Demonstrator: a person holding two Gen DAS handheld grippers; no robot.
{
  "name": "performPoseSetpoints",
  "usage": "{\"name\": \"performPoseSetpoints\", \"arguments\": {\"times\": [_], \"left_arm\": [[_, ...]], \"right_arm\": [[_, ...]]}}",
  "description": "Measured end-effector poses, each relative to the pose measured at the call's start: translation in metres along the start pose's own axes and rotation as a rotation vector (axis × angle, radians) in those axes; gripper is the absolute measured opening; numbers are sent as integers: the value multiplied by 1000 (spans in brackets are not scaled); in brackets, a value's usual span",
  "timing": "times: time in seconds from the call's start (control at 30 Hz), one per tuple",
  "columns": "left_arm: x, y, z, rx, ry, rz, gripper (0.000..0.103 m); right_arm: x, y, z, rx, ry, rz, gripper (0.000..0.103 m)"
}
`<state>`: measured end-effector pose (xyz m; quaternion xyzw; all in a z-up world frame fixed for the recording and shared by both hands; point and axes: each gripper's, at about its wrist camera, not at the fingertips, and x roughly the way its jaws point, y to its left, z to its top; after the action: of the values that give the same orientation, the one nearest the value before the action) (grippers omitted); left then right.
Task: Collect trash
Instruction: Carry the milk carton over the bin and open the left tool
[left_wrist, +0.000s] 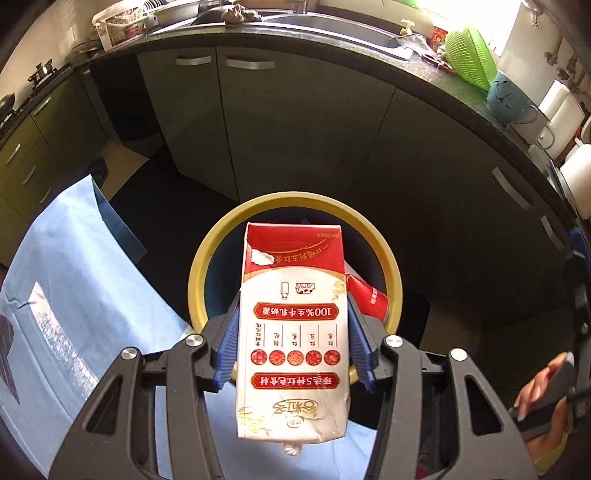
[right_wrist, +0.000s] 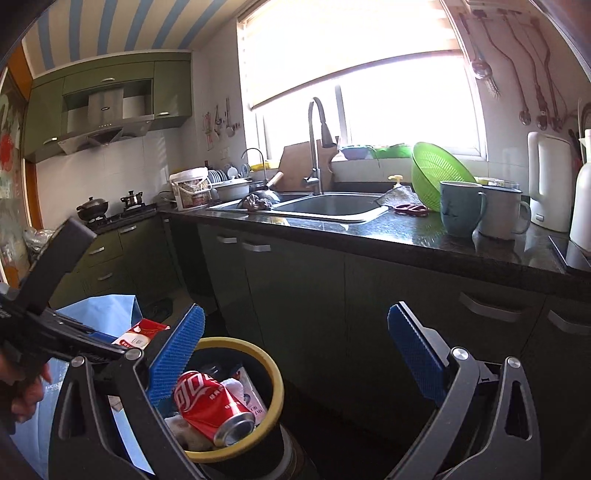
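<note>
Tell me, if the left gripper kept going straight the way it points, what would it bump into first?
Probably the yellow-rimmed trash bin. The left gripper holds the milk carton right over the bin's opening, where a red can already lies. Depth is hard to judge.

Cabinets: green lower cabinets with metal handles.
Counter: dark worktop; steel sink, tall faucet.
Window: wide window behind the sink, blind half raised, strong daylight.
Wall: white tiles; range hood at left.
Ceiling: blue-and-white stripes.
</note>
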<state>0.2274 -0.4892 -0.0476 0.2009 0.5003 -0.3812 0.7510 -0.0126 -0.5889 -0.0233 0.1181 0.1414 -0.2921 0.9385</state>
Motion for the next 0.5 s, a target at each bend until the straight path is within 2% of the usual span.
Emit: {"name": "performPoseSetpoints", "arguments": {"times": [0.17,0.33,0.4,0.47,0.5], "left_arm": [[41,5,16,-31,66,-38,49],[64,14,21,-52,99,-49,50],[70,15,24,-53,104,-35,53],[73,19,24,-44,105,-21,63],[74,20,25,-41,103,-11,64]], "right_arm": [[1,-17,-9,20,18,-3,98],[6,-24,-13,46,32,-5,98],[7,-25,-15,49,35,-6,98],[7,-25,-15,49,34,-11,98],[7,-26,-16,50,35,-11,98]]}}
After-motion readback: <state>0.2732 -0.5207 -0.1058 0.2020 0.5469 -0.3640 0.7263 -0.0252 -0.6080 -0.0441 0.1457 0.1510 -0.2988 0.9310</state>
